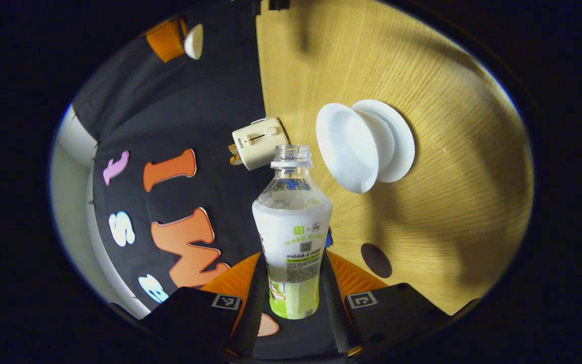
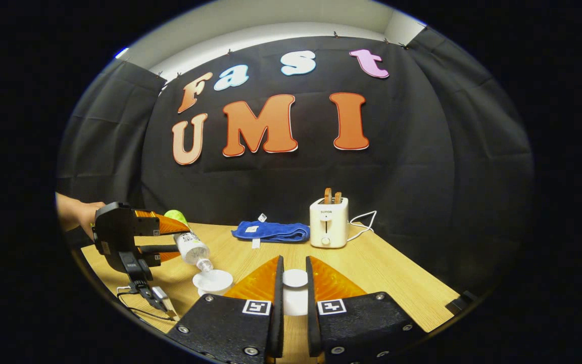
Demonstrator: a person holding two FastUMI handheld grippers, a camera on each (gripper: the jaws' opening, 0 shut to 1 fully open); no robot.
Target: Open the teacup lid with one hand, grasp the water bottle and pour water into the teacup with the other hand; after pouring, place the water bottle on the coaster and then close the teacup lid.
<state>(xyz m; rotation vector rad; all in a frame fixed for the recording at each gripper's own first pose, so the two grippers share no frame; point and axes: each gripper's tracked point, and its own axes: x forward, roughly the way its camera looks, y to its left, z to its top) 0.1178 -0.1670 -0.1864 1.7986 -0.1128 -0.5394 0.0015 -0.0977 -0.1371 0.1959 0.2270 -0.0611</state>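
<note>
While my left gripper (image 1: pixel 291 283) was clamped on the water bottle (image 1: pixel 293 237), both fingers pressed its lower body from either side, w/ no slack visible. Bottle was uncapped, its open neck aimed toward the teacup (image 1: pixel 349 146), neck rim just short of the cup's mouth in the left gripper view. Cup sat on its white saucer (image 1: pixel 397 136) on the wooden table (image 1: pixel 447 212). That view was rolled over sideways: tabletop ran up the right, booth wall up the left, so the tool was tipped well off level.

From the right gripper view the same left gripper (image 2: pixel 167 237) showed at far left, held by a hand (image 2: pixel 76 212), bottle (image 2: pixel 192 248) slanting down, mouth just over the teacup (image 2: pixel 212 280). Whether water was flowing, can't tell.

My right gripper (image 2: pixel 293 298) was pinched on the teacup lid (image 2: pixel 295 290), a small white piece caught between both fingers, jaws nearly closed, only the lid's width apart. It was held roughly level, pointing at the back wall, lid lifted to the right of the cup and apart from it.

Room: dark round coaster (image 1: pixel 376 260) lay on bare wood near the left fingers, well apart from cup. Toaster (image 2: pixel 328 222) and blue cloth (image 2: pixel 271 231) stood far back by the wall, table edge near at right w/ open wood between.
</note>
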